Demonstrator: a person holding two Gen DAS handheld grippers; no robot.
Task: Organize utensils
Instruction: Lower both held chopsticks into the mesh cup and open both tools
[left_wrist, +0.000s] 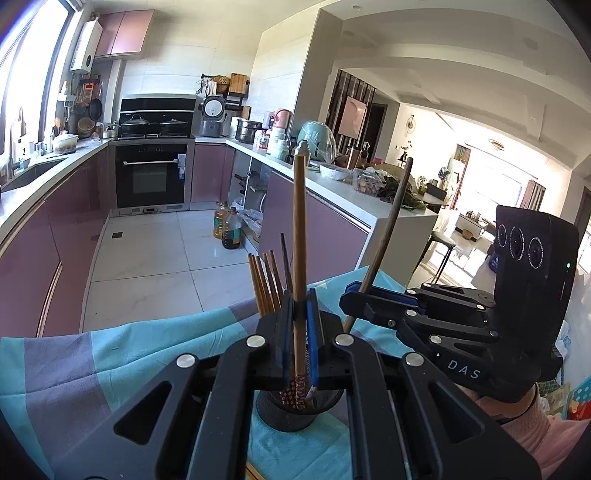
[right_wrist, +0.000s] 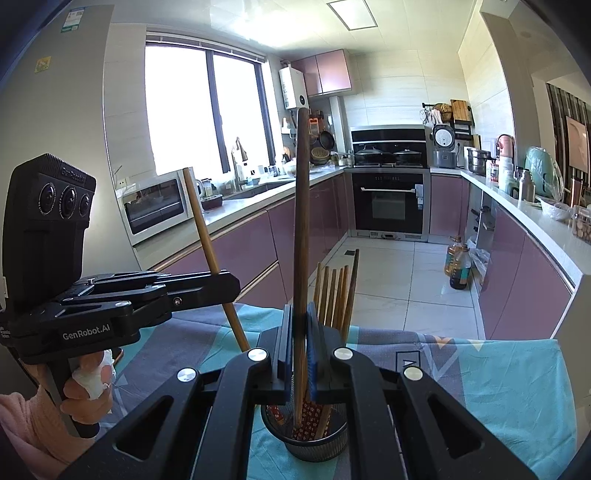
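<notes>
- Left black two-finger gripper (left_wrist: 298, 325) is clamped narrow on a light wooden chopstick with a red patterned tip (left_wrist: 299, 236), held upright, its patterned end dipping into the holder below.
- Right black two-finger gripper (right_wrist: 299, 343) is pinched just as tight on a dark brown wooden chopstick (right_wrist: 301, 221), upright too, lower end down inside the same holder.
- Under both, a teal and grey patchwork tablecloth (right_wrist: 498, 373) covers the table.
- On that cloth stands the round black mesh utensil holder (right_wrist: 306, 443), right beneath the right gripper's fingers, and seen in the left wrist view (left_wrist: 295, 413) too.
- Behind the fingers, a bundle of brown wooden chopsticks (right_wrist: 334, 295) stands up, leaning slightly; where it rests is hidden.
</notes>
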